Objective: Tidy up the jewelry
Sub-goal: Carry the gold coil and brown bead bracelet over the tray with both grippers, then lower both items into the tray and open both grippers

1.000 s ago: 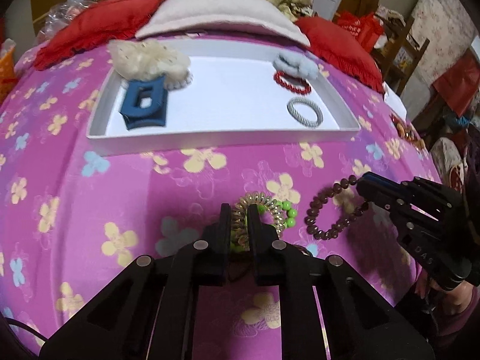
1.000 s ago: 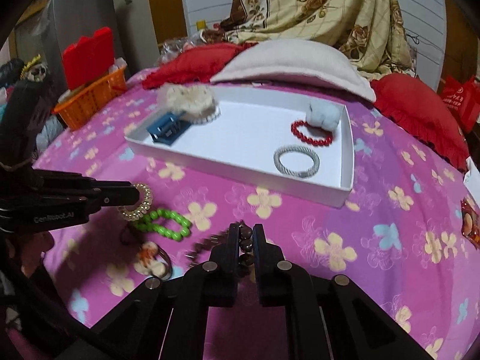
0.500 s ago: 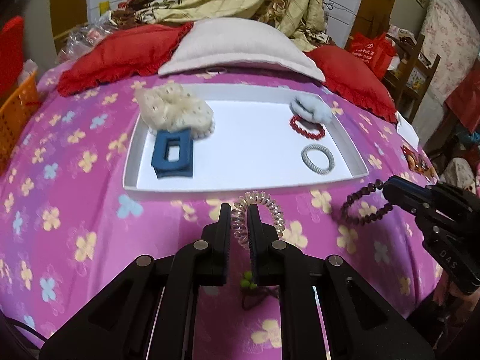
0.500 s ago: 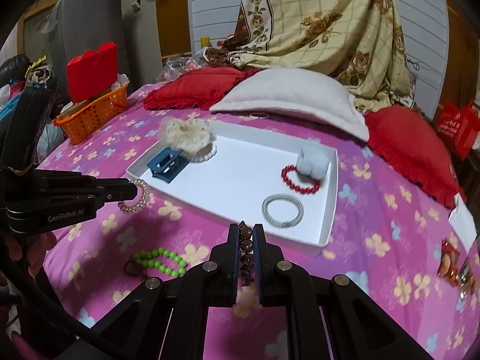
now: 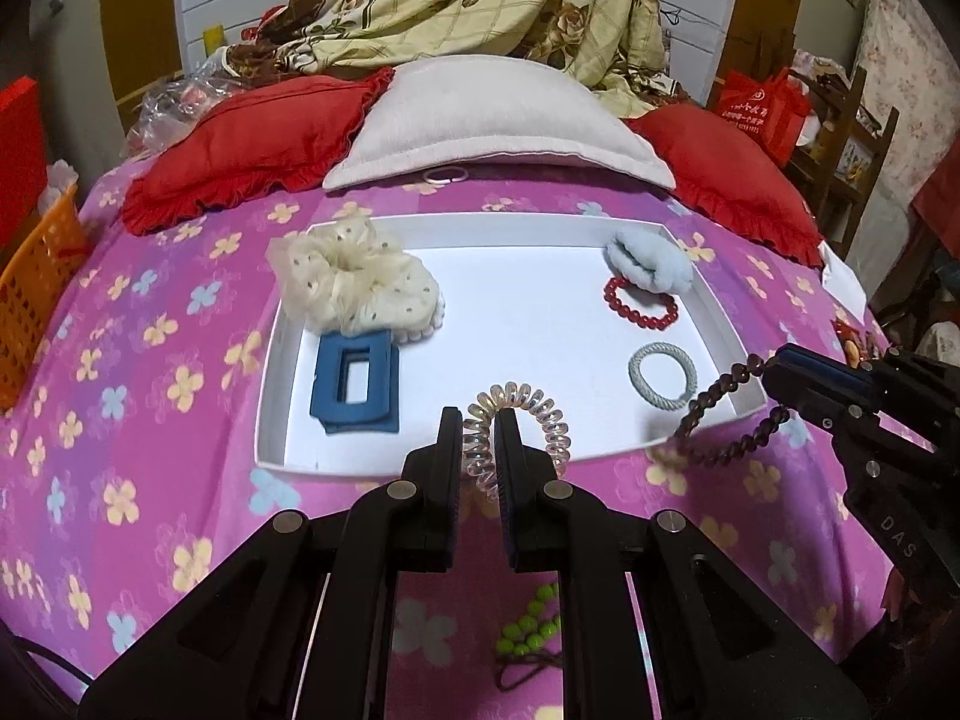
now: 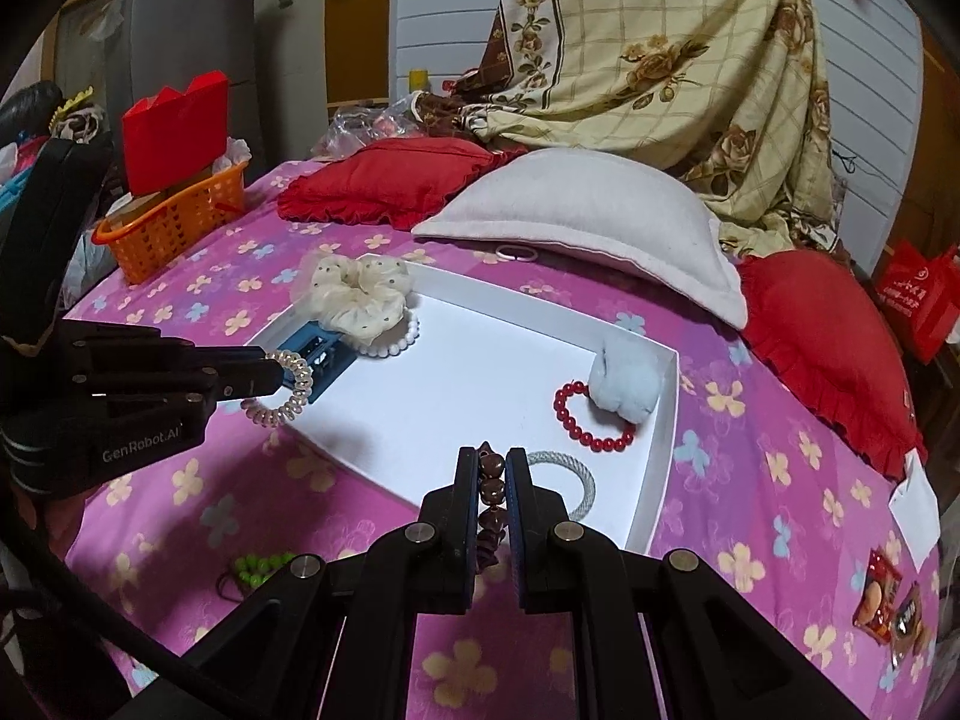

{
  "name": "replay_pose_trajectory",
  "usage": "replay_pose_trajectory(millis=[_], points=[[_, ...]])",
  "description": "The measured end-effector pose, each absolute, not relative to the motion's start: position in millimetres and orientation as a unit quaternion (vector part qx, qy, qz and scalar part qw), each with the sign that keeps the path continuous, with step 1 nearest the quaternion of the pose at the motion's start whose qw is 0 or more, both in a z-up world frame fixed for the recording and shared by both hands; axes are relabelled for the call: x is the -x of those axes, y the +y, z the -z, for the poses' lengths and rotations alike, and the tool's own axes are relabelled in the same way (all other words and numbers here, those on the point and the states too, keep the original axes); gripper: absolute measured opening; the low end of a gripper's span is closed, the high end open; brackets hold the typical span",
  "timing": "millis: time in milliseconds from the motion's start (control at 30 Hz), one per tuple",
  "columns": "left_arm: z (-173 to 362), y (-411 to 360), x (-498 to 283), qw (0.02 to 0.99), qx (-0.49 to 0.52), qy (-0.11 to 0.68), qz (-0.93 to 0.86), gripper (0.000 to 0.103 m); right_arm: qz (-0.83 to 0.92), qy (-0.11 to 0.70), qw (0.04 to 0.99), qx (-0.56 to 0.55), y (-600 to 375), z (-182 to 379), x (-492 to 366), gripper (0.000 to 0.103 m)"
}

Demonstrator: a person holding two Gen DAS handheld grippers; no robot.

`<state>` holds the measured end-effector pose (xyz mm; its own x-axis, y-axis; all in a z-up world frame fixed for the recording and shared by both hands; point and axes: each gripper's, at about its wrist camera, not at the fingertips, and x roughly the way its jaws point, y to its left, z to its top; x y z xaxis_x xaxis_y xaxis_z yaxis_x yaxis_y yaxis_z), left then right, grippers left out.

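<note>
Pink bed cover with little flowers [image 5: 150,420] spreads under everything. On it lies a flat white tray [image 5: 273,354] holding a fluffy cream scrunchie [image 5: 354,282], a blue square hair clip [image 5: 354,384], a red bead bracelet [image 5: 639,306] and a grey rope ring [image 5: 663,373]. The left gripper [image 5: 479,450] has its fingers squeezed on a clear coil hair tie [image 5: 540,414] over the tray's near edge. The right gripper [image 6: 493,480] pinches a dark brown bead bracelet [image 6: 492,489] above the tray's near corner. A green bead bracelet [image 5: 531,624] lies on the cover.
</note>
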<state>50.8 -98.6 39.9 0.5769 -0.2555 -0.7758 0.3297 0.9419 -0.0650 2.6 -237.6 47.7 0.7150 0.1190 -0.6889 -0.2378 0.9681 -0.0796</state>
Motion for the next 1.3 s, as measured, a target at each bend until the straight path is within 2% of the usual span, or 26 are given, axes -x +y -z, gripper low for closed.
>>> replay_pose_trajectory(millis=[533,967,1300], points=[[-16.2,-112.7,-92.9,0.877,-0.029,0.453,0.156,0.009,-0.11,0.379,0.914,0.094,-226.3,-40.2,-56.3,0.008],[5.4,-113.7,-124.4,0.863,0.008,0.479,0.161,0.009,-0.122,0.396,0.908,0.055,-231.8,-24.6,-135.1,0.008],[24.3,-113.2,-142.0,0.862,-0.002,0.489,0.136,0.01,-0.062,0.412,0.909,0.017,-262.1,3.5,-202.2,0.008]])
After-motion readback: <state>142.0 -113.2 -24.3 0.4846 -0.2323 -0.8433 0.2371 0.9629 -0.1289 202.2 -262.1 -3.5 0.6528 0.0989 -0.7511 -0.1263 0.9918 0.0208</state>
